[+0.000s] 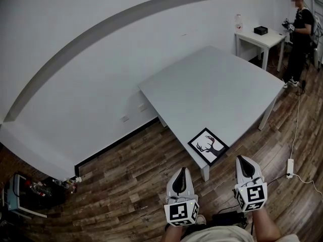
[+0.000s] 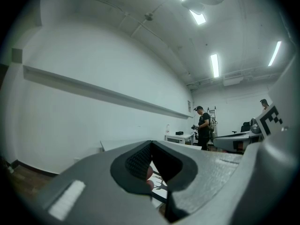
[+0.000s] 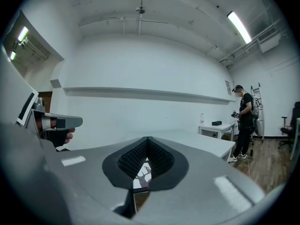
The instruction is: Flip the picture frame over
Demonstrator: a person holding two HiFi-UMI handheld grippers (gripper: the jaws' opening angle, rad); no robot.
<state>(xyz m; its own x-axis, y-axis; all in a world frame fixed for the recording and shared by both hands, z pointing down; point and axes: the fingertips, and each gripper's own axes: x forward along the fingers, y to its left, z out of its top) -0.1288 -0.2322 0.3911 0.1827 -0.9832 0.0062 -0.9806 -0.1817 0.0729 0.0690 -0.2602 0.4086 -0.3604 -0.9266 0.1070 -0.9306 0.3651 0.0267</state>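
The picture frame (image 1: pixel 208 146) lies flat at the near corner of the big grey table (image 1: pixel 217 84), black-edged, with a dark antlered-deer picture facing up. Both grippers hover over the floor just short of that corner, pointing toward it. My left gripper (image 1: pixel 182 169) is to the frame's lower left, my right gripper (image 1: pixel 243 158) to its lower right. Neither touches the frame. In the left gripper view the jaws (image 2: pixel 151 143) meet at the tips with nothing held, and the frame (image 2: pixel 157 184) shows beyond them. The right gripper (image 3: pixel 147 138) is likewise shut and empty, with the frame (image 3: pixel 142 175) ahead.
A small white table (image 1: pixel 260 38) with a black box (image 1: pixel 260 30) and a bottle (image 1: pixel 238 21) stands at the back right, with a person (image 1: pixel 302 34) beside it. A power strip (image 1: pixel 289 168) and cable lie on the wooden floor at right. Equipment (image 1: pixel 25 193) sits at the lower left.
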